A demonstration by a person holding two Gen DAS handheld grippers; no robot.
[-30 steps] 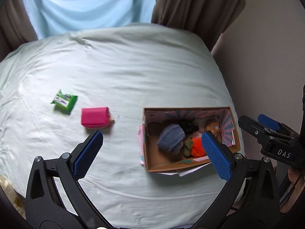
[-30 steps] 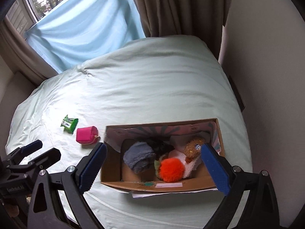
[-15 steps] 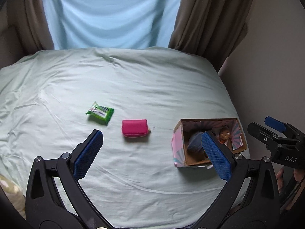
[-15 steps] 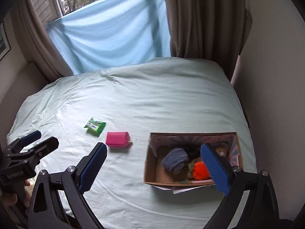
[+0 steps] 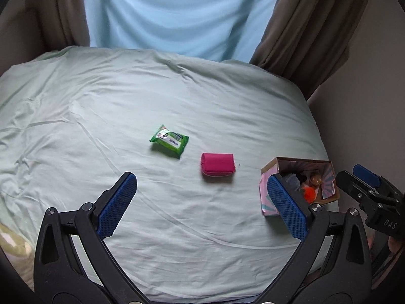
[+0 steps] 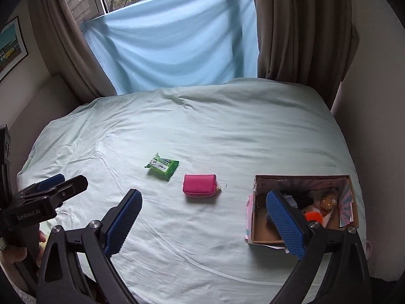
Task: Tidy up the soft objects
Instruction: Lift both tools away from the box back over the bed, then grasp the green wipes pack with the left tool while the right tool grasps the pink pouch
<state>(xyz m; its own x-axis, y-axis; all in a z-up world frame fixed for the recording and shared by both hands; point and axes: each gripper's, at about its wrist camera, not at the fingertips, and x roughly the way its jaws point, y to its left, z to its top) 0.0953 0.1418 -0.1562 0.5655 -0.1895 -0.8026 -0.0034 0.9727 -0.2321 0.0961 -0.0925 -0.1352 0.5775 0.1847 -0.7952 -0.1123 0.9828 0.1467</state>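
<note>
Left gripper (image 5: pixel 202 202) and right gripper (image 6: pixel 203 216) — both with jaws spread wide, holding nothing — hover over the bed's (image 6: pixel 202 116) near edge. The pink pouch (image 6: pixel 200 185) and green wipes pack (image 6: pixel 162 166) lie mid-bed; the cardboard box (image 6: pixel 302 176) of soft toys sits at the right edge.

The bed sheet (image 6: pixel 202 131) lay open between curtains (image 6: pixel 298 30) and near edge. Mid-bed obstacles: green wipes packet (image 6: pixel 162 166), pink pouch (image 6: pixel 200 185) just beside it. The cardboard box (image 6: pixel 298 177) occupied the right edge, the wall (image 6: pixel 374 101) close behind it.
</note>
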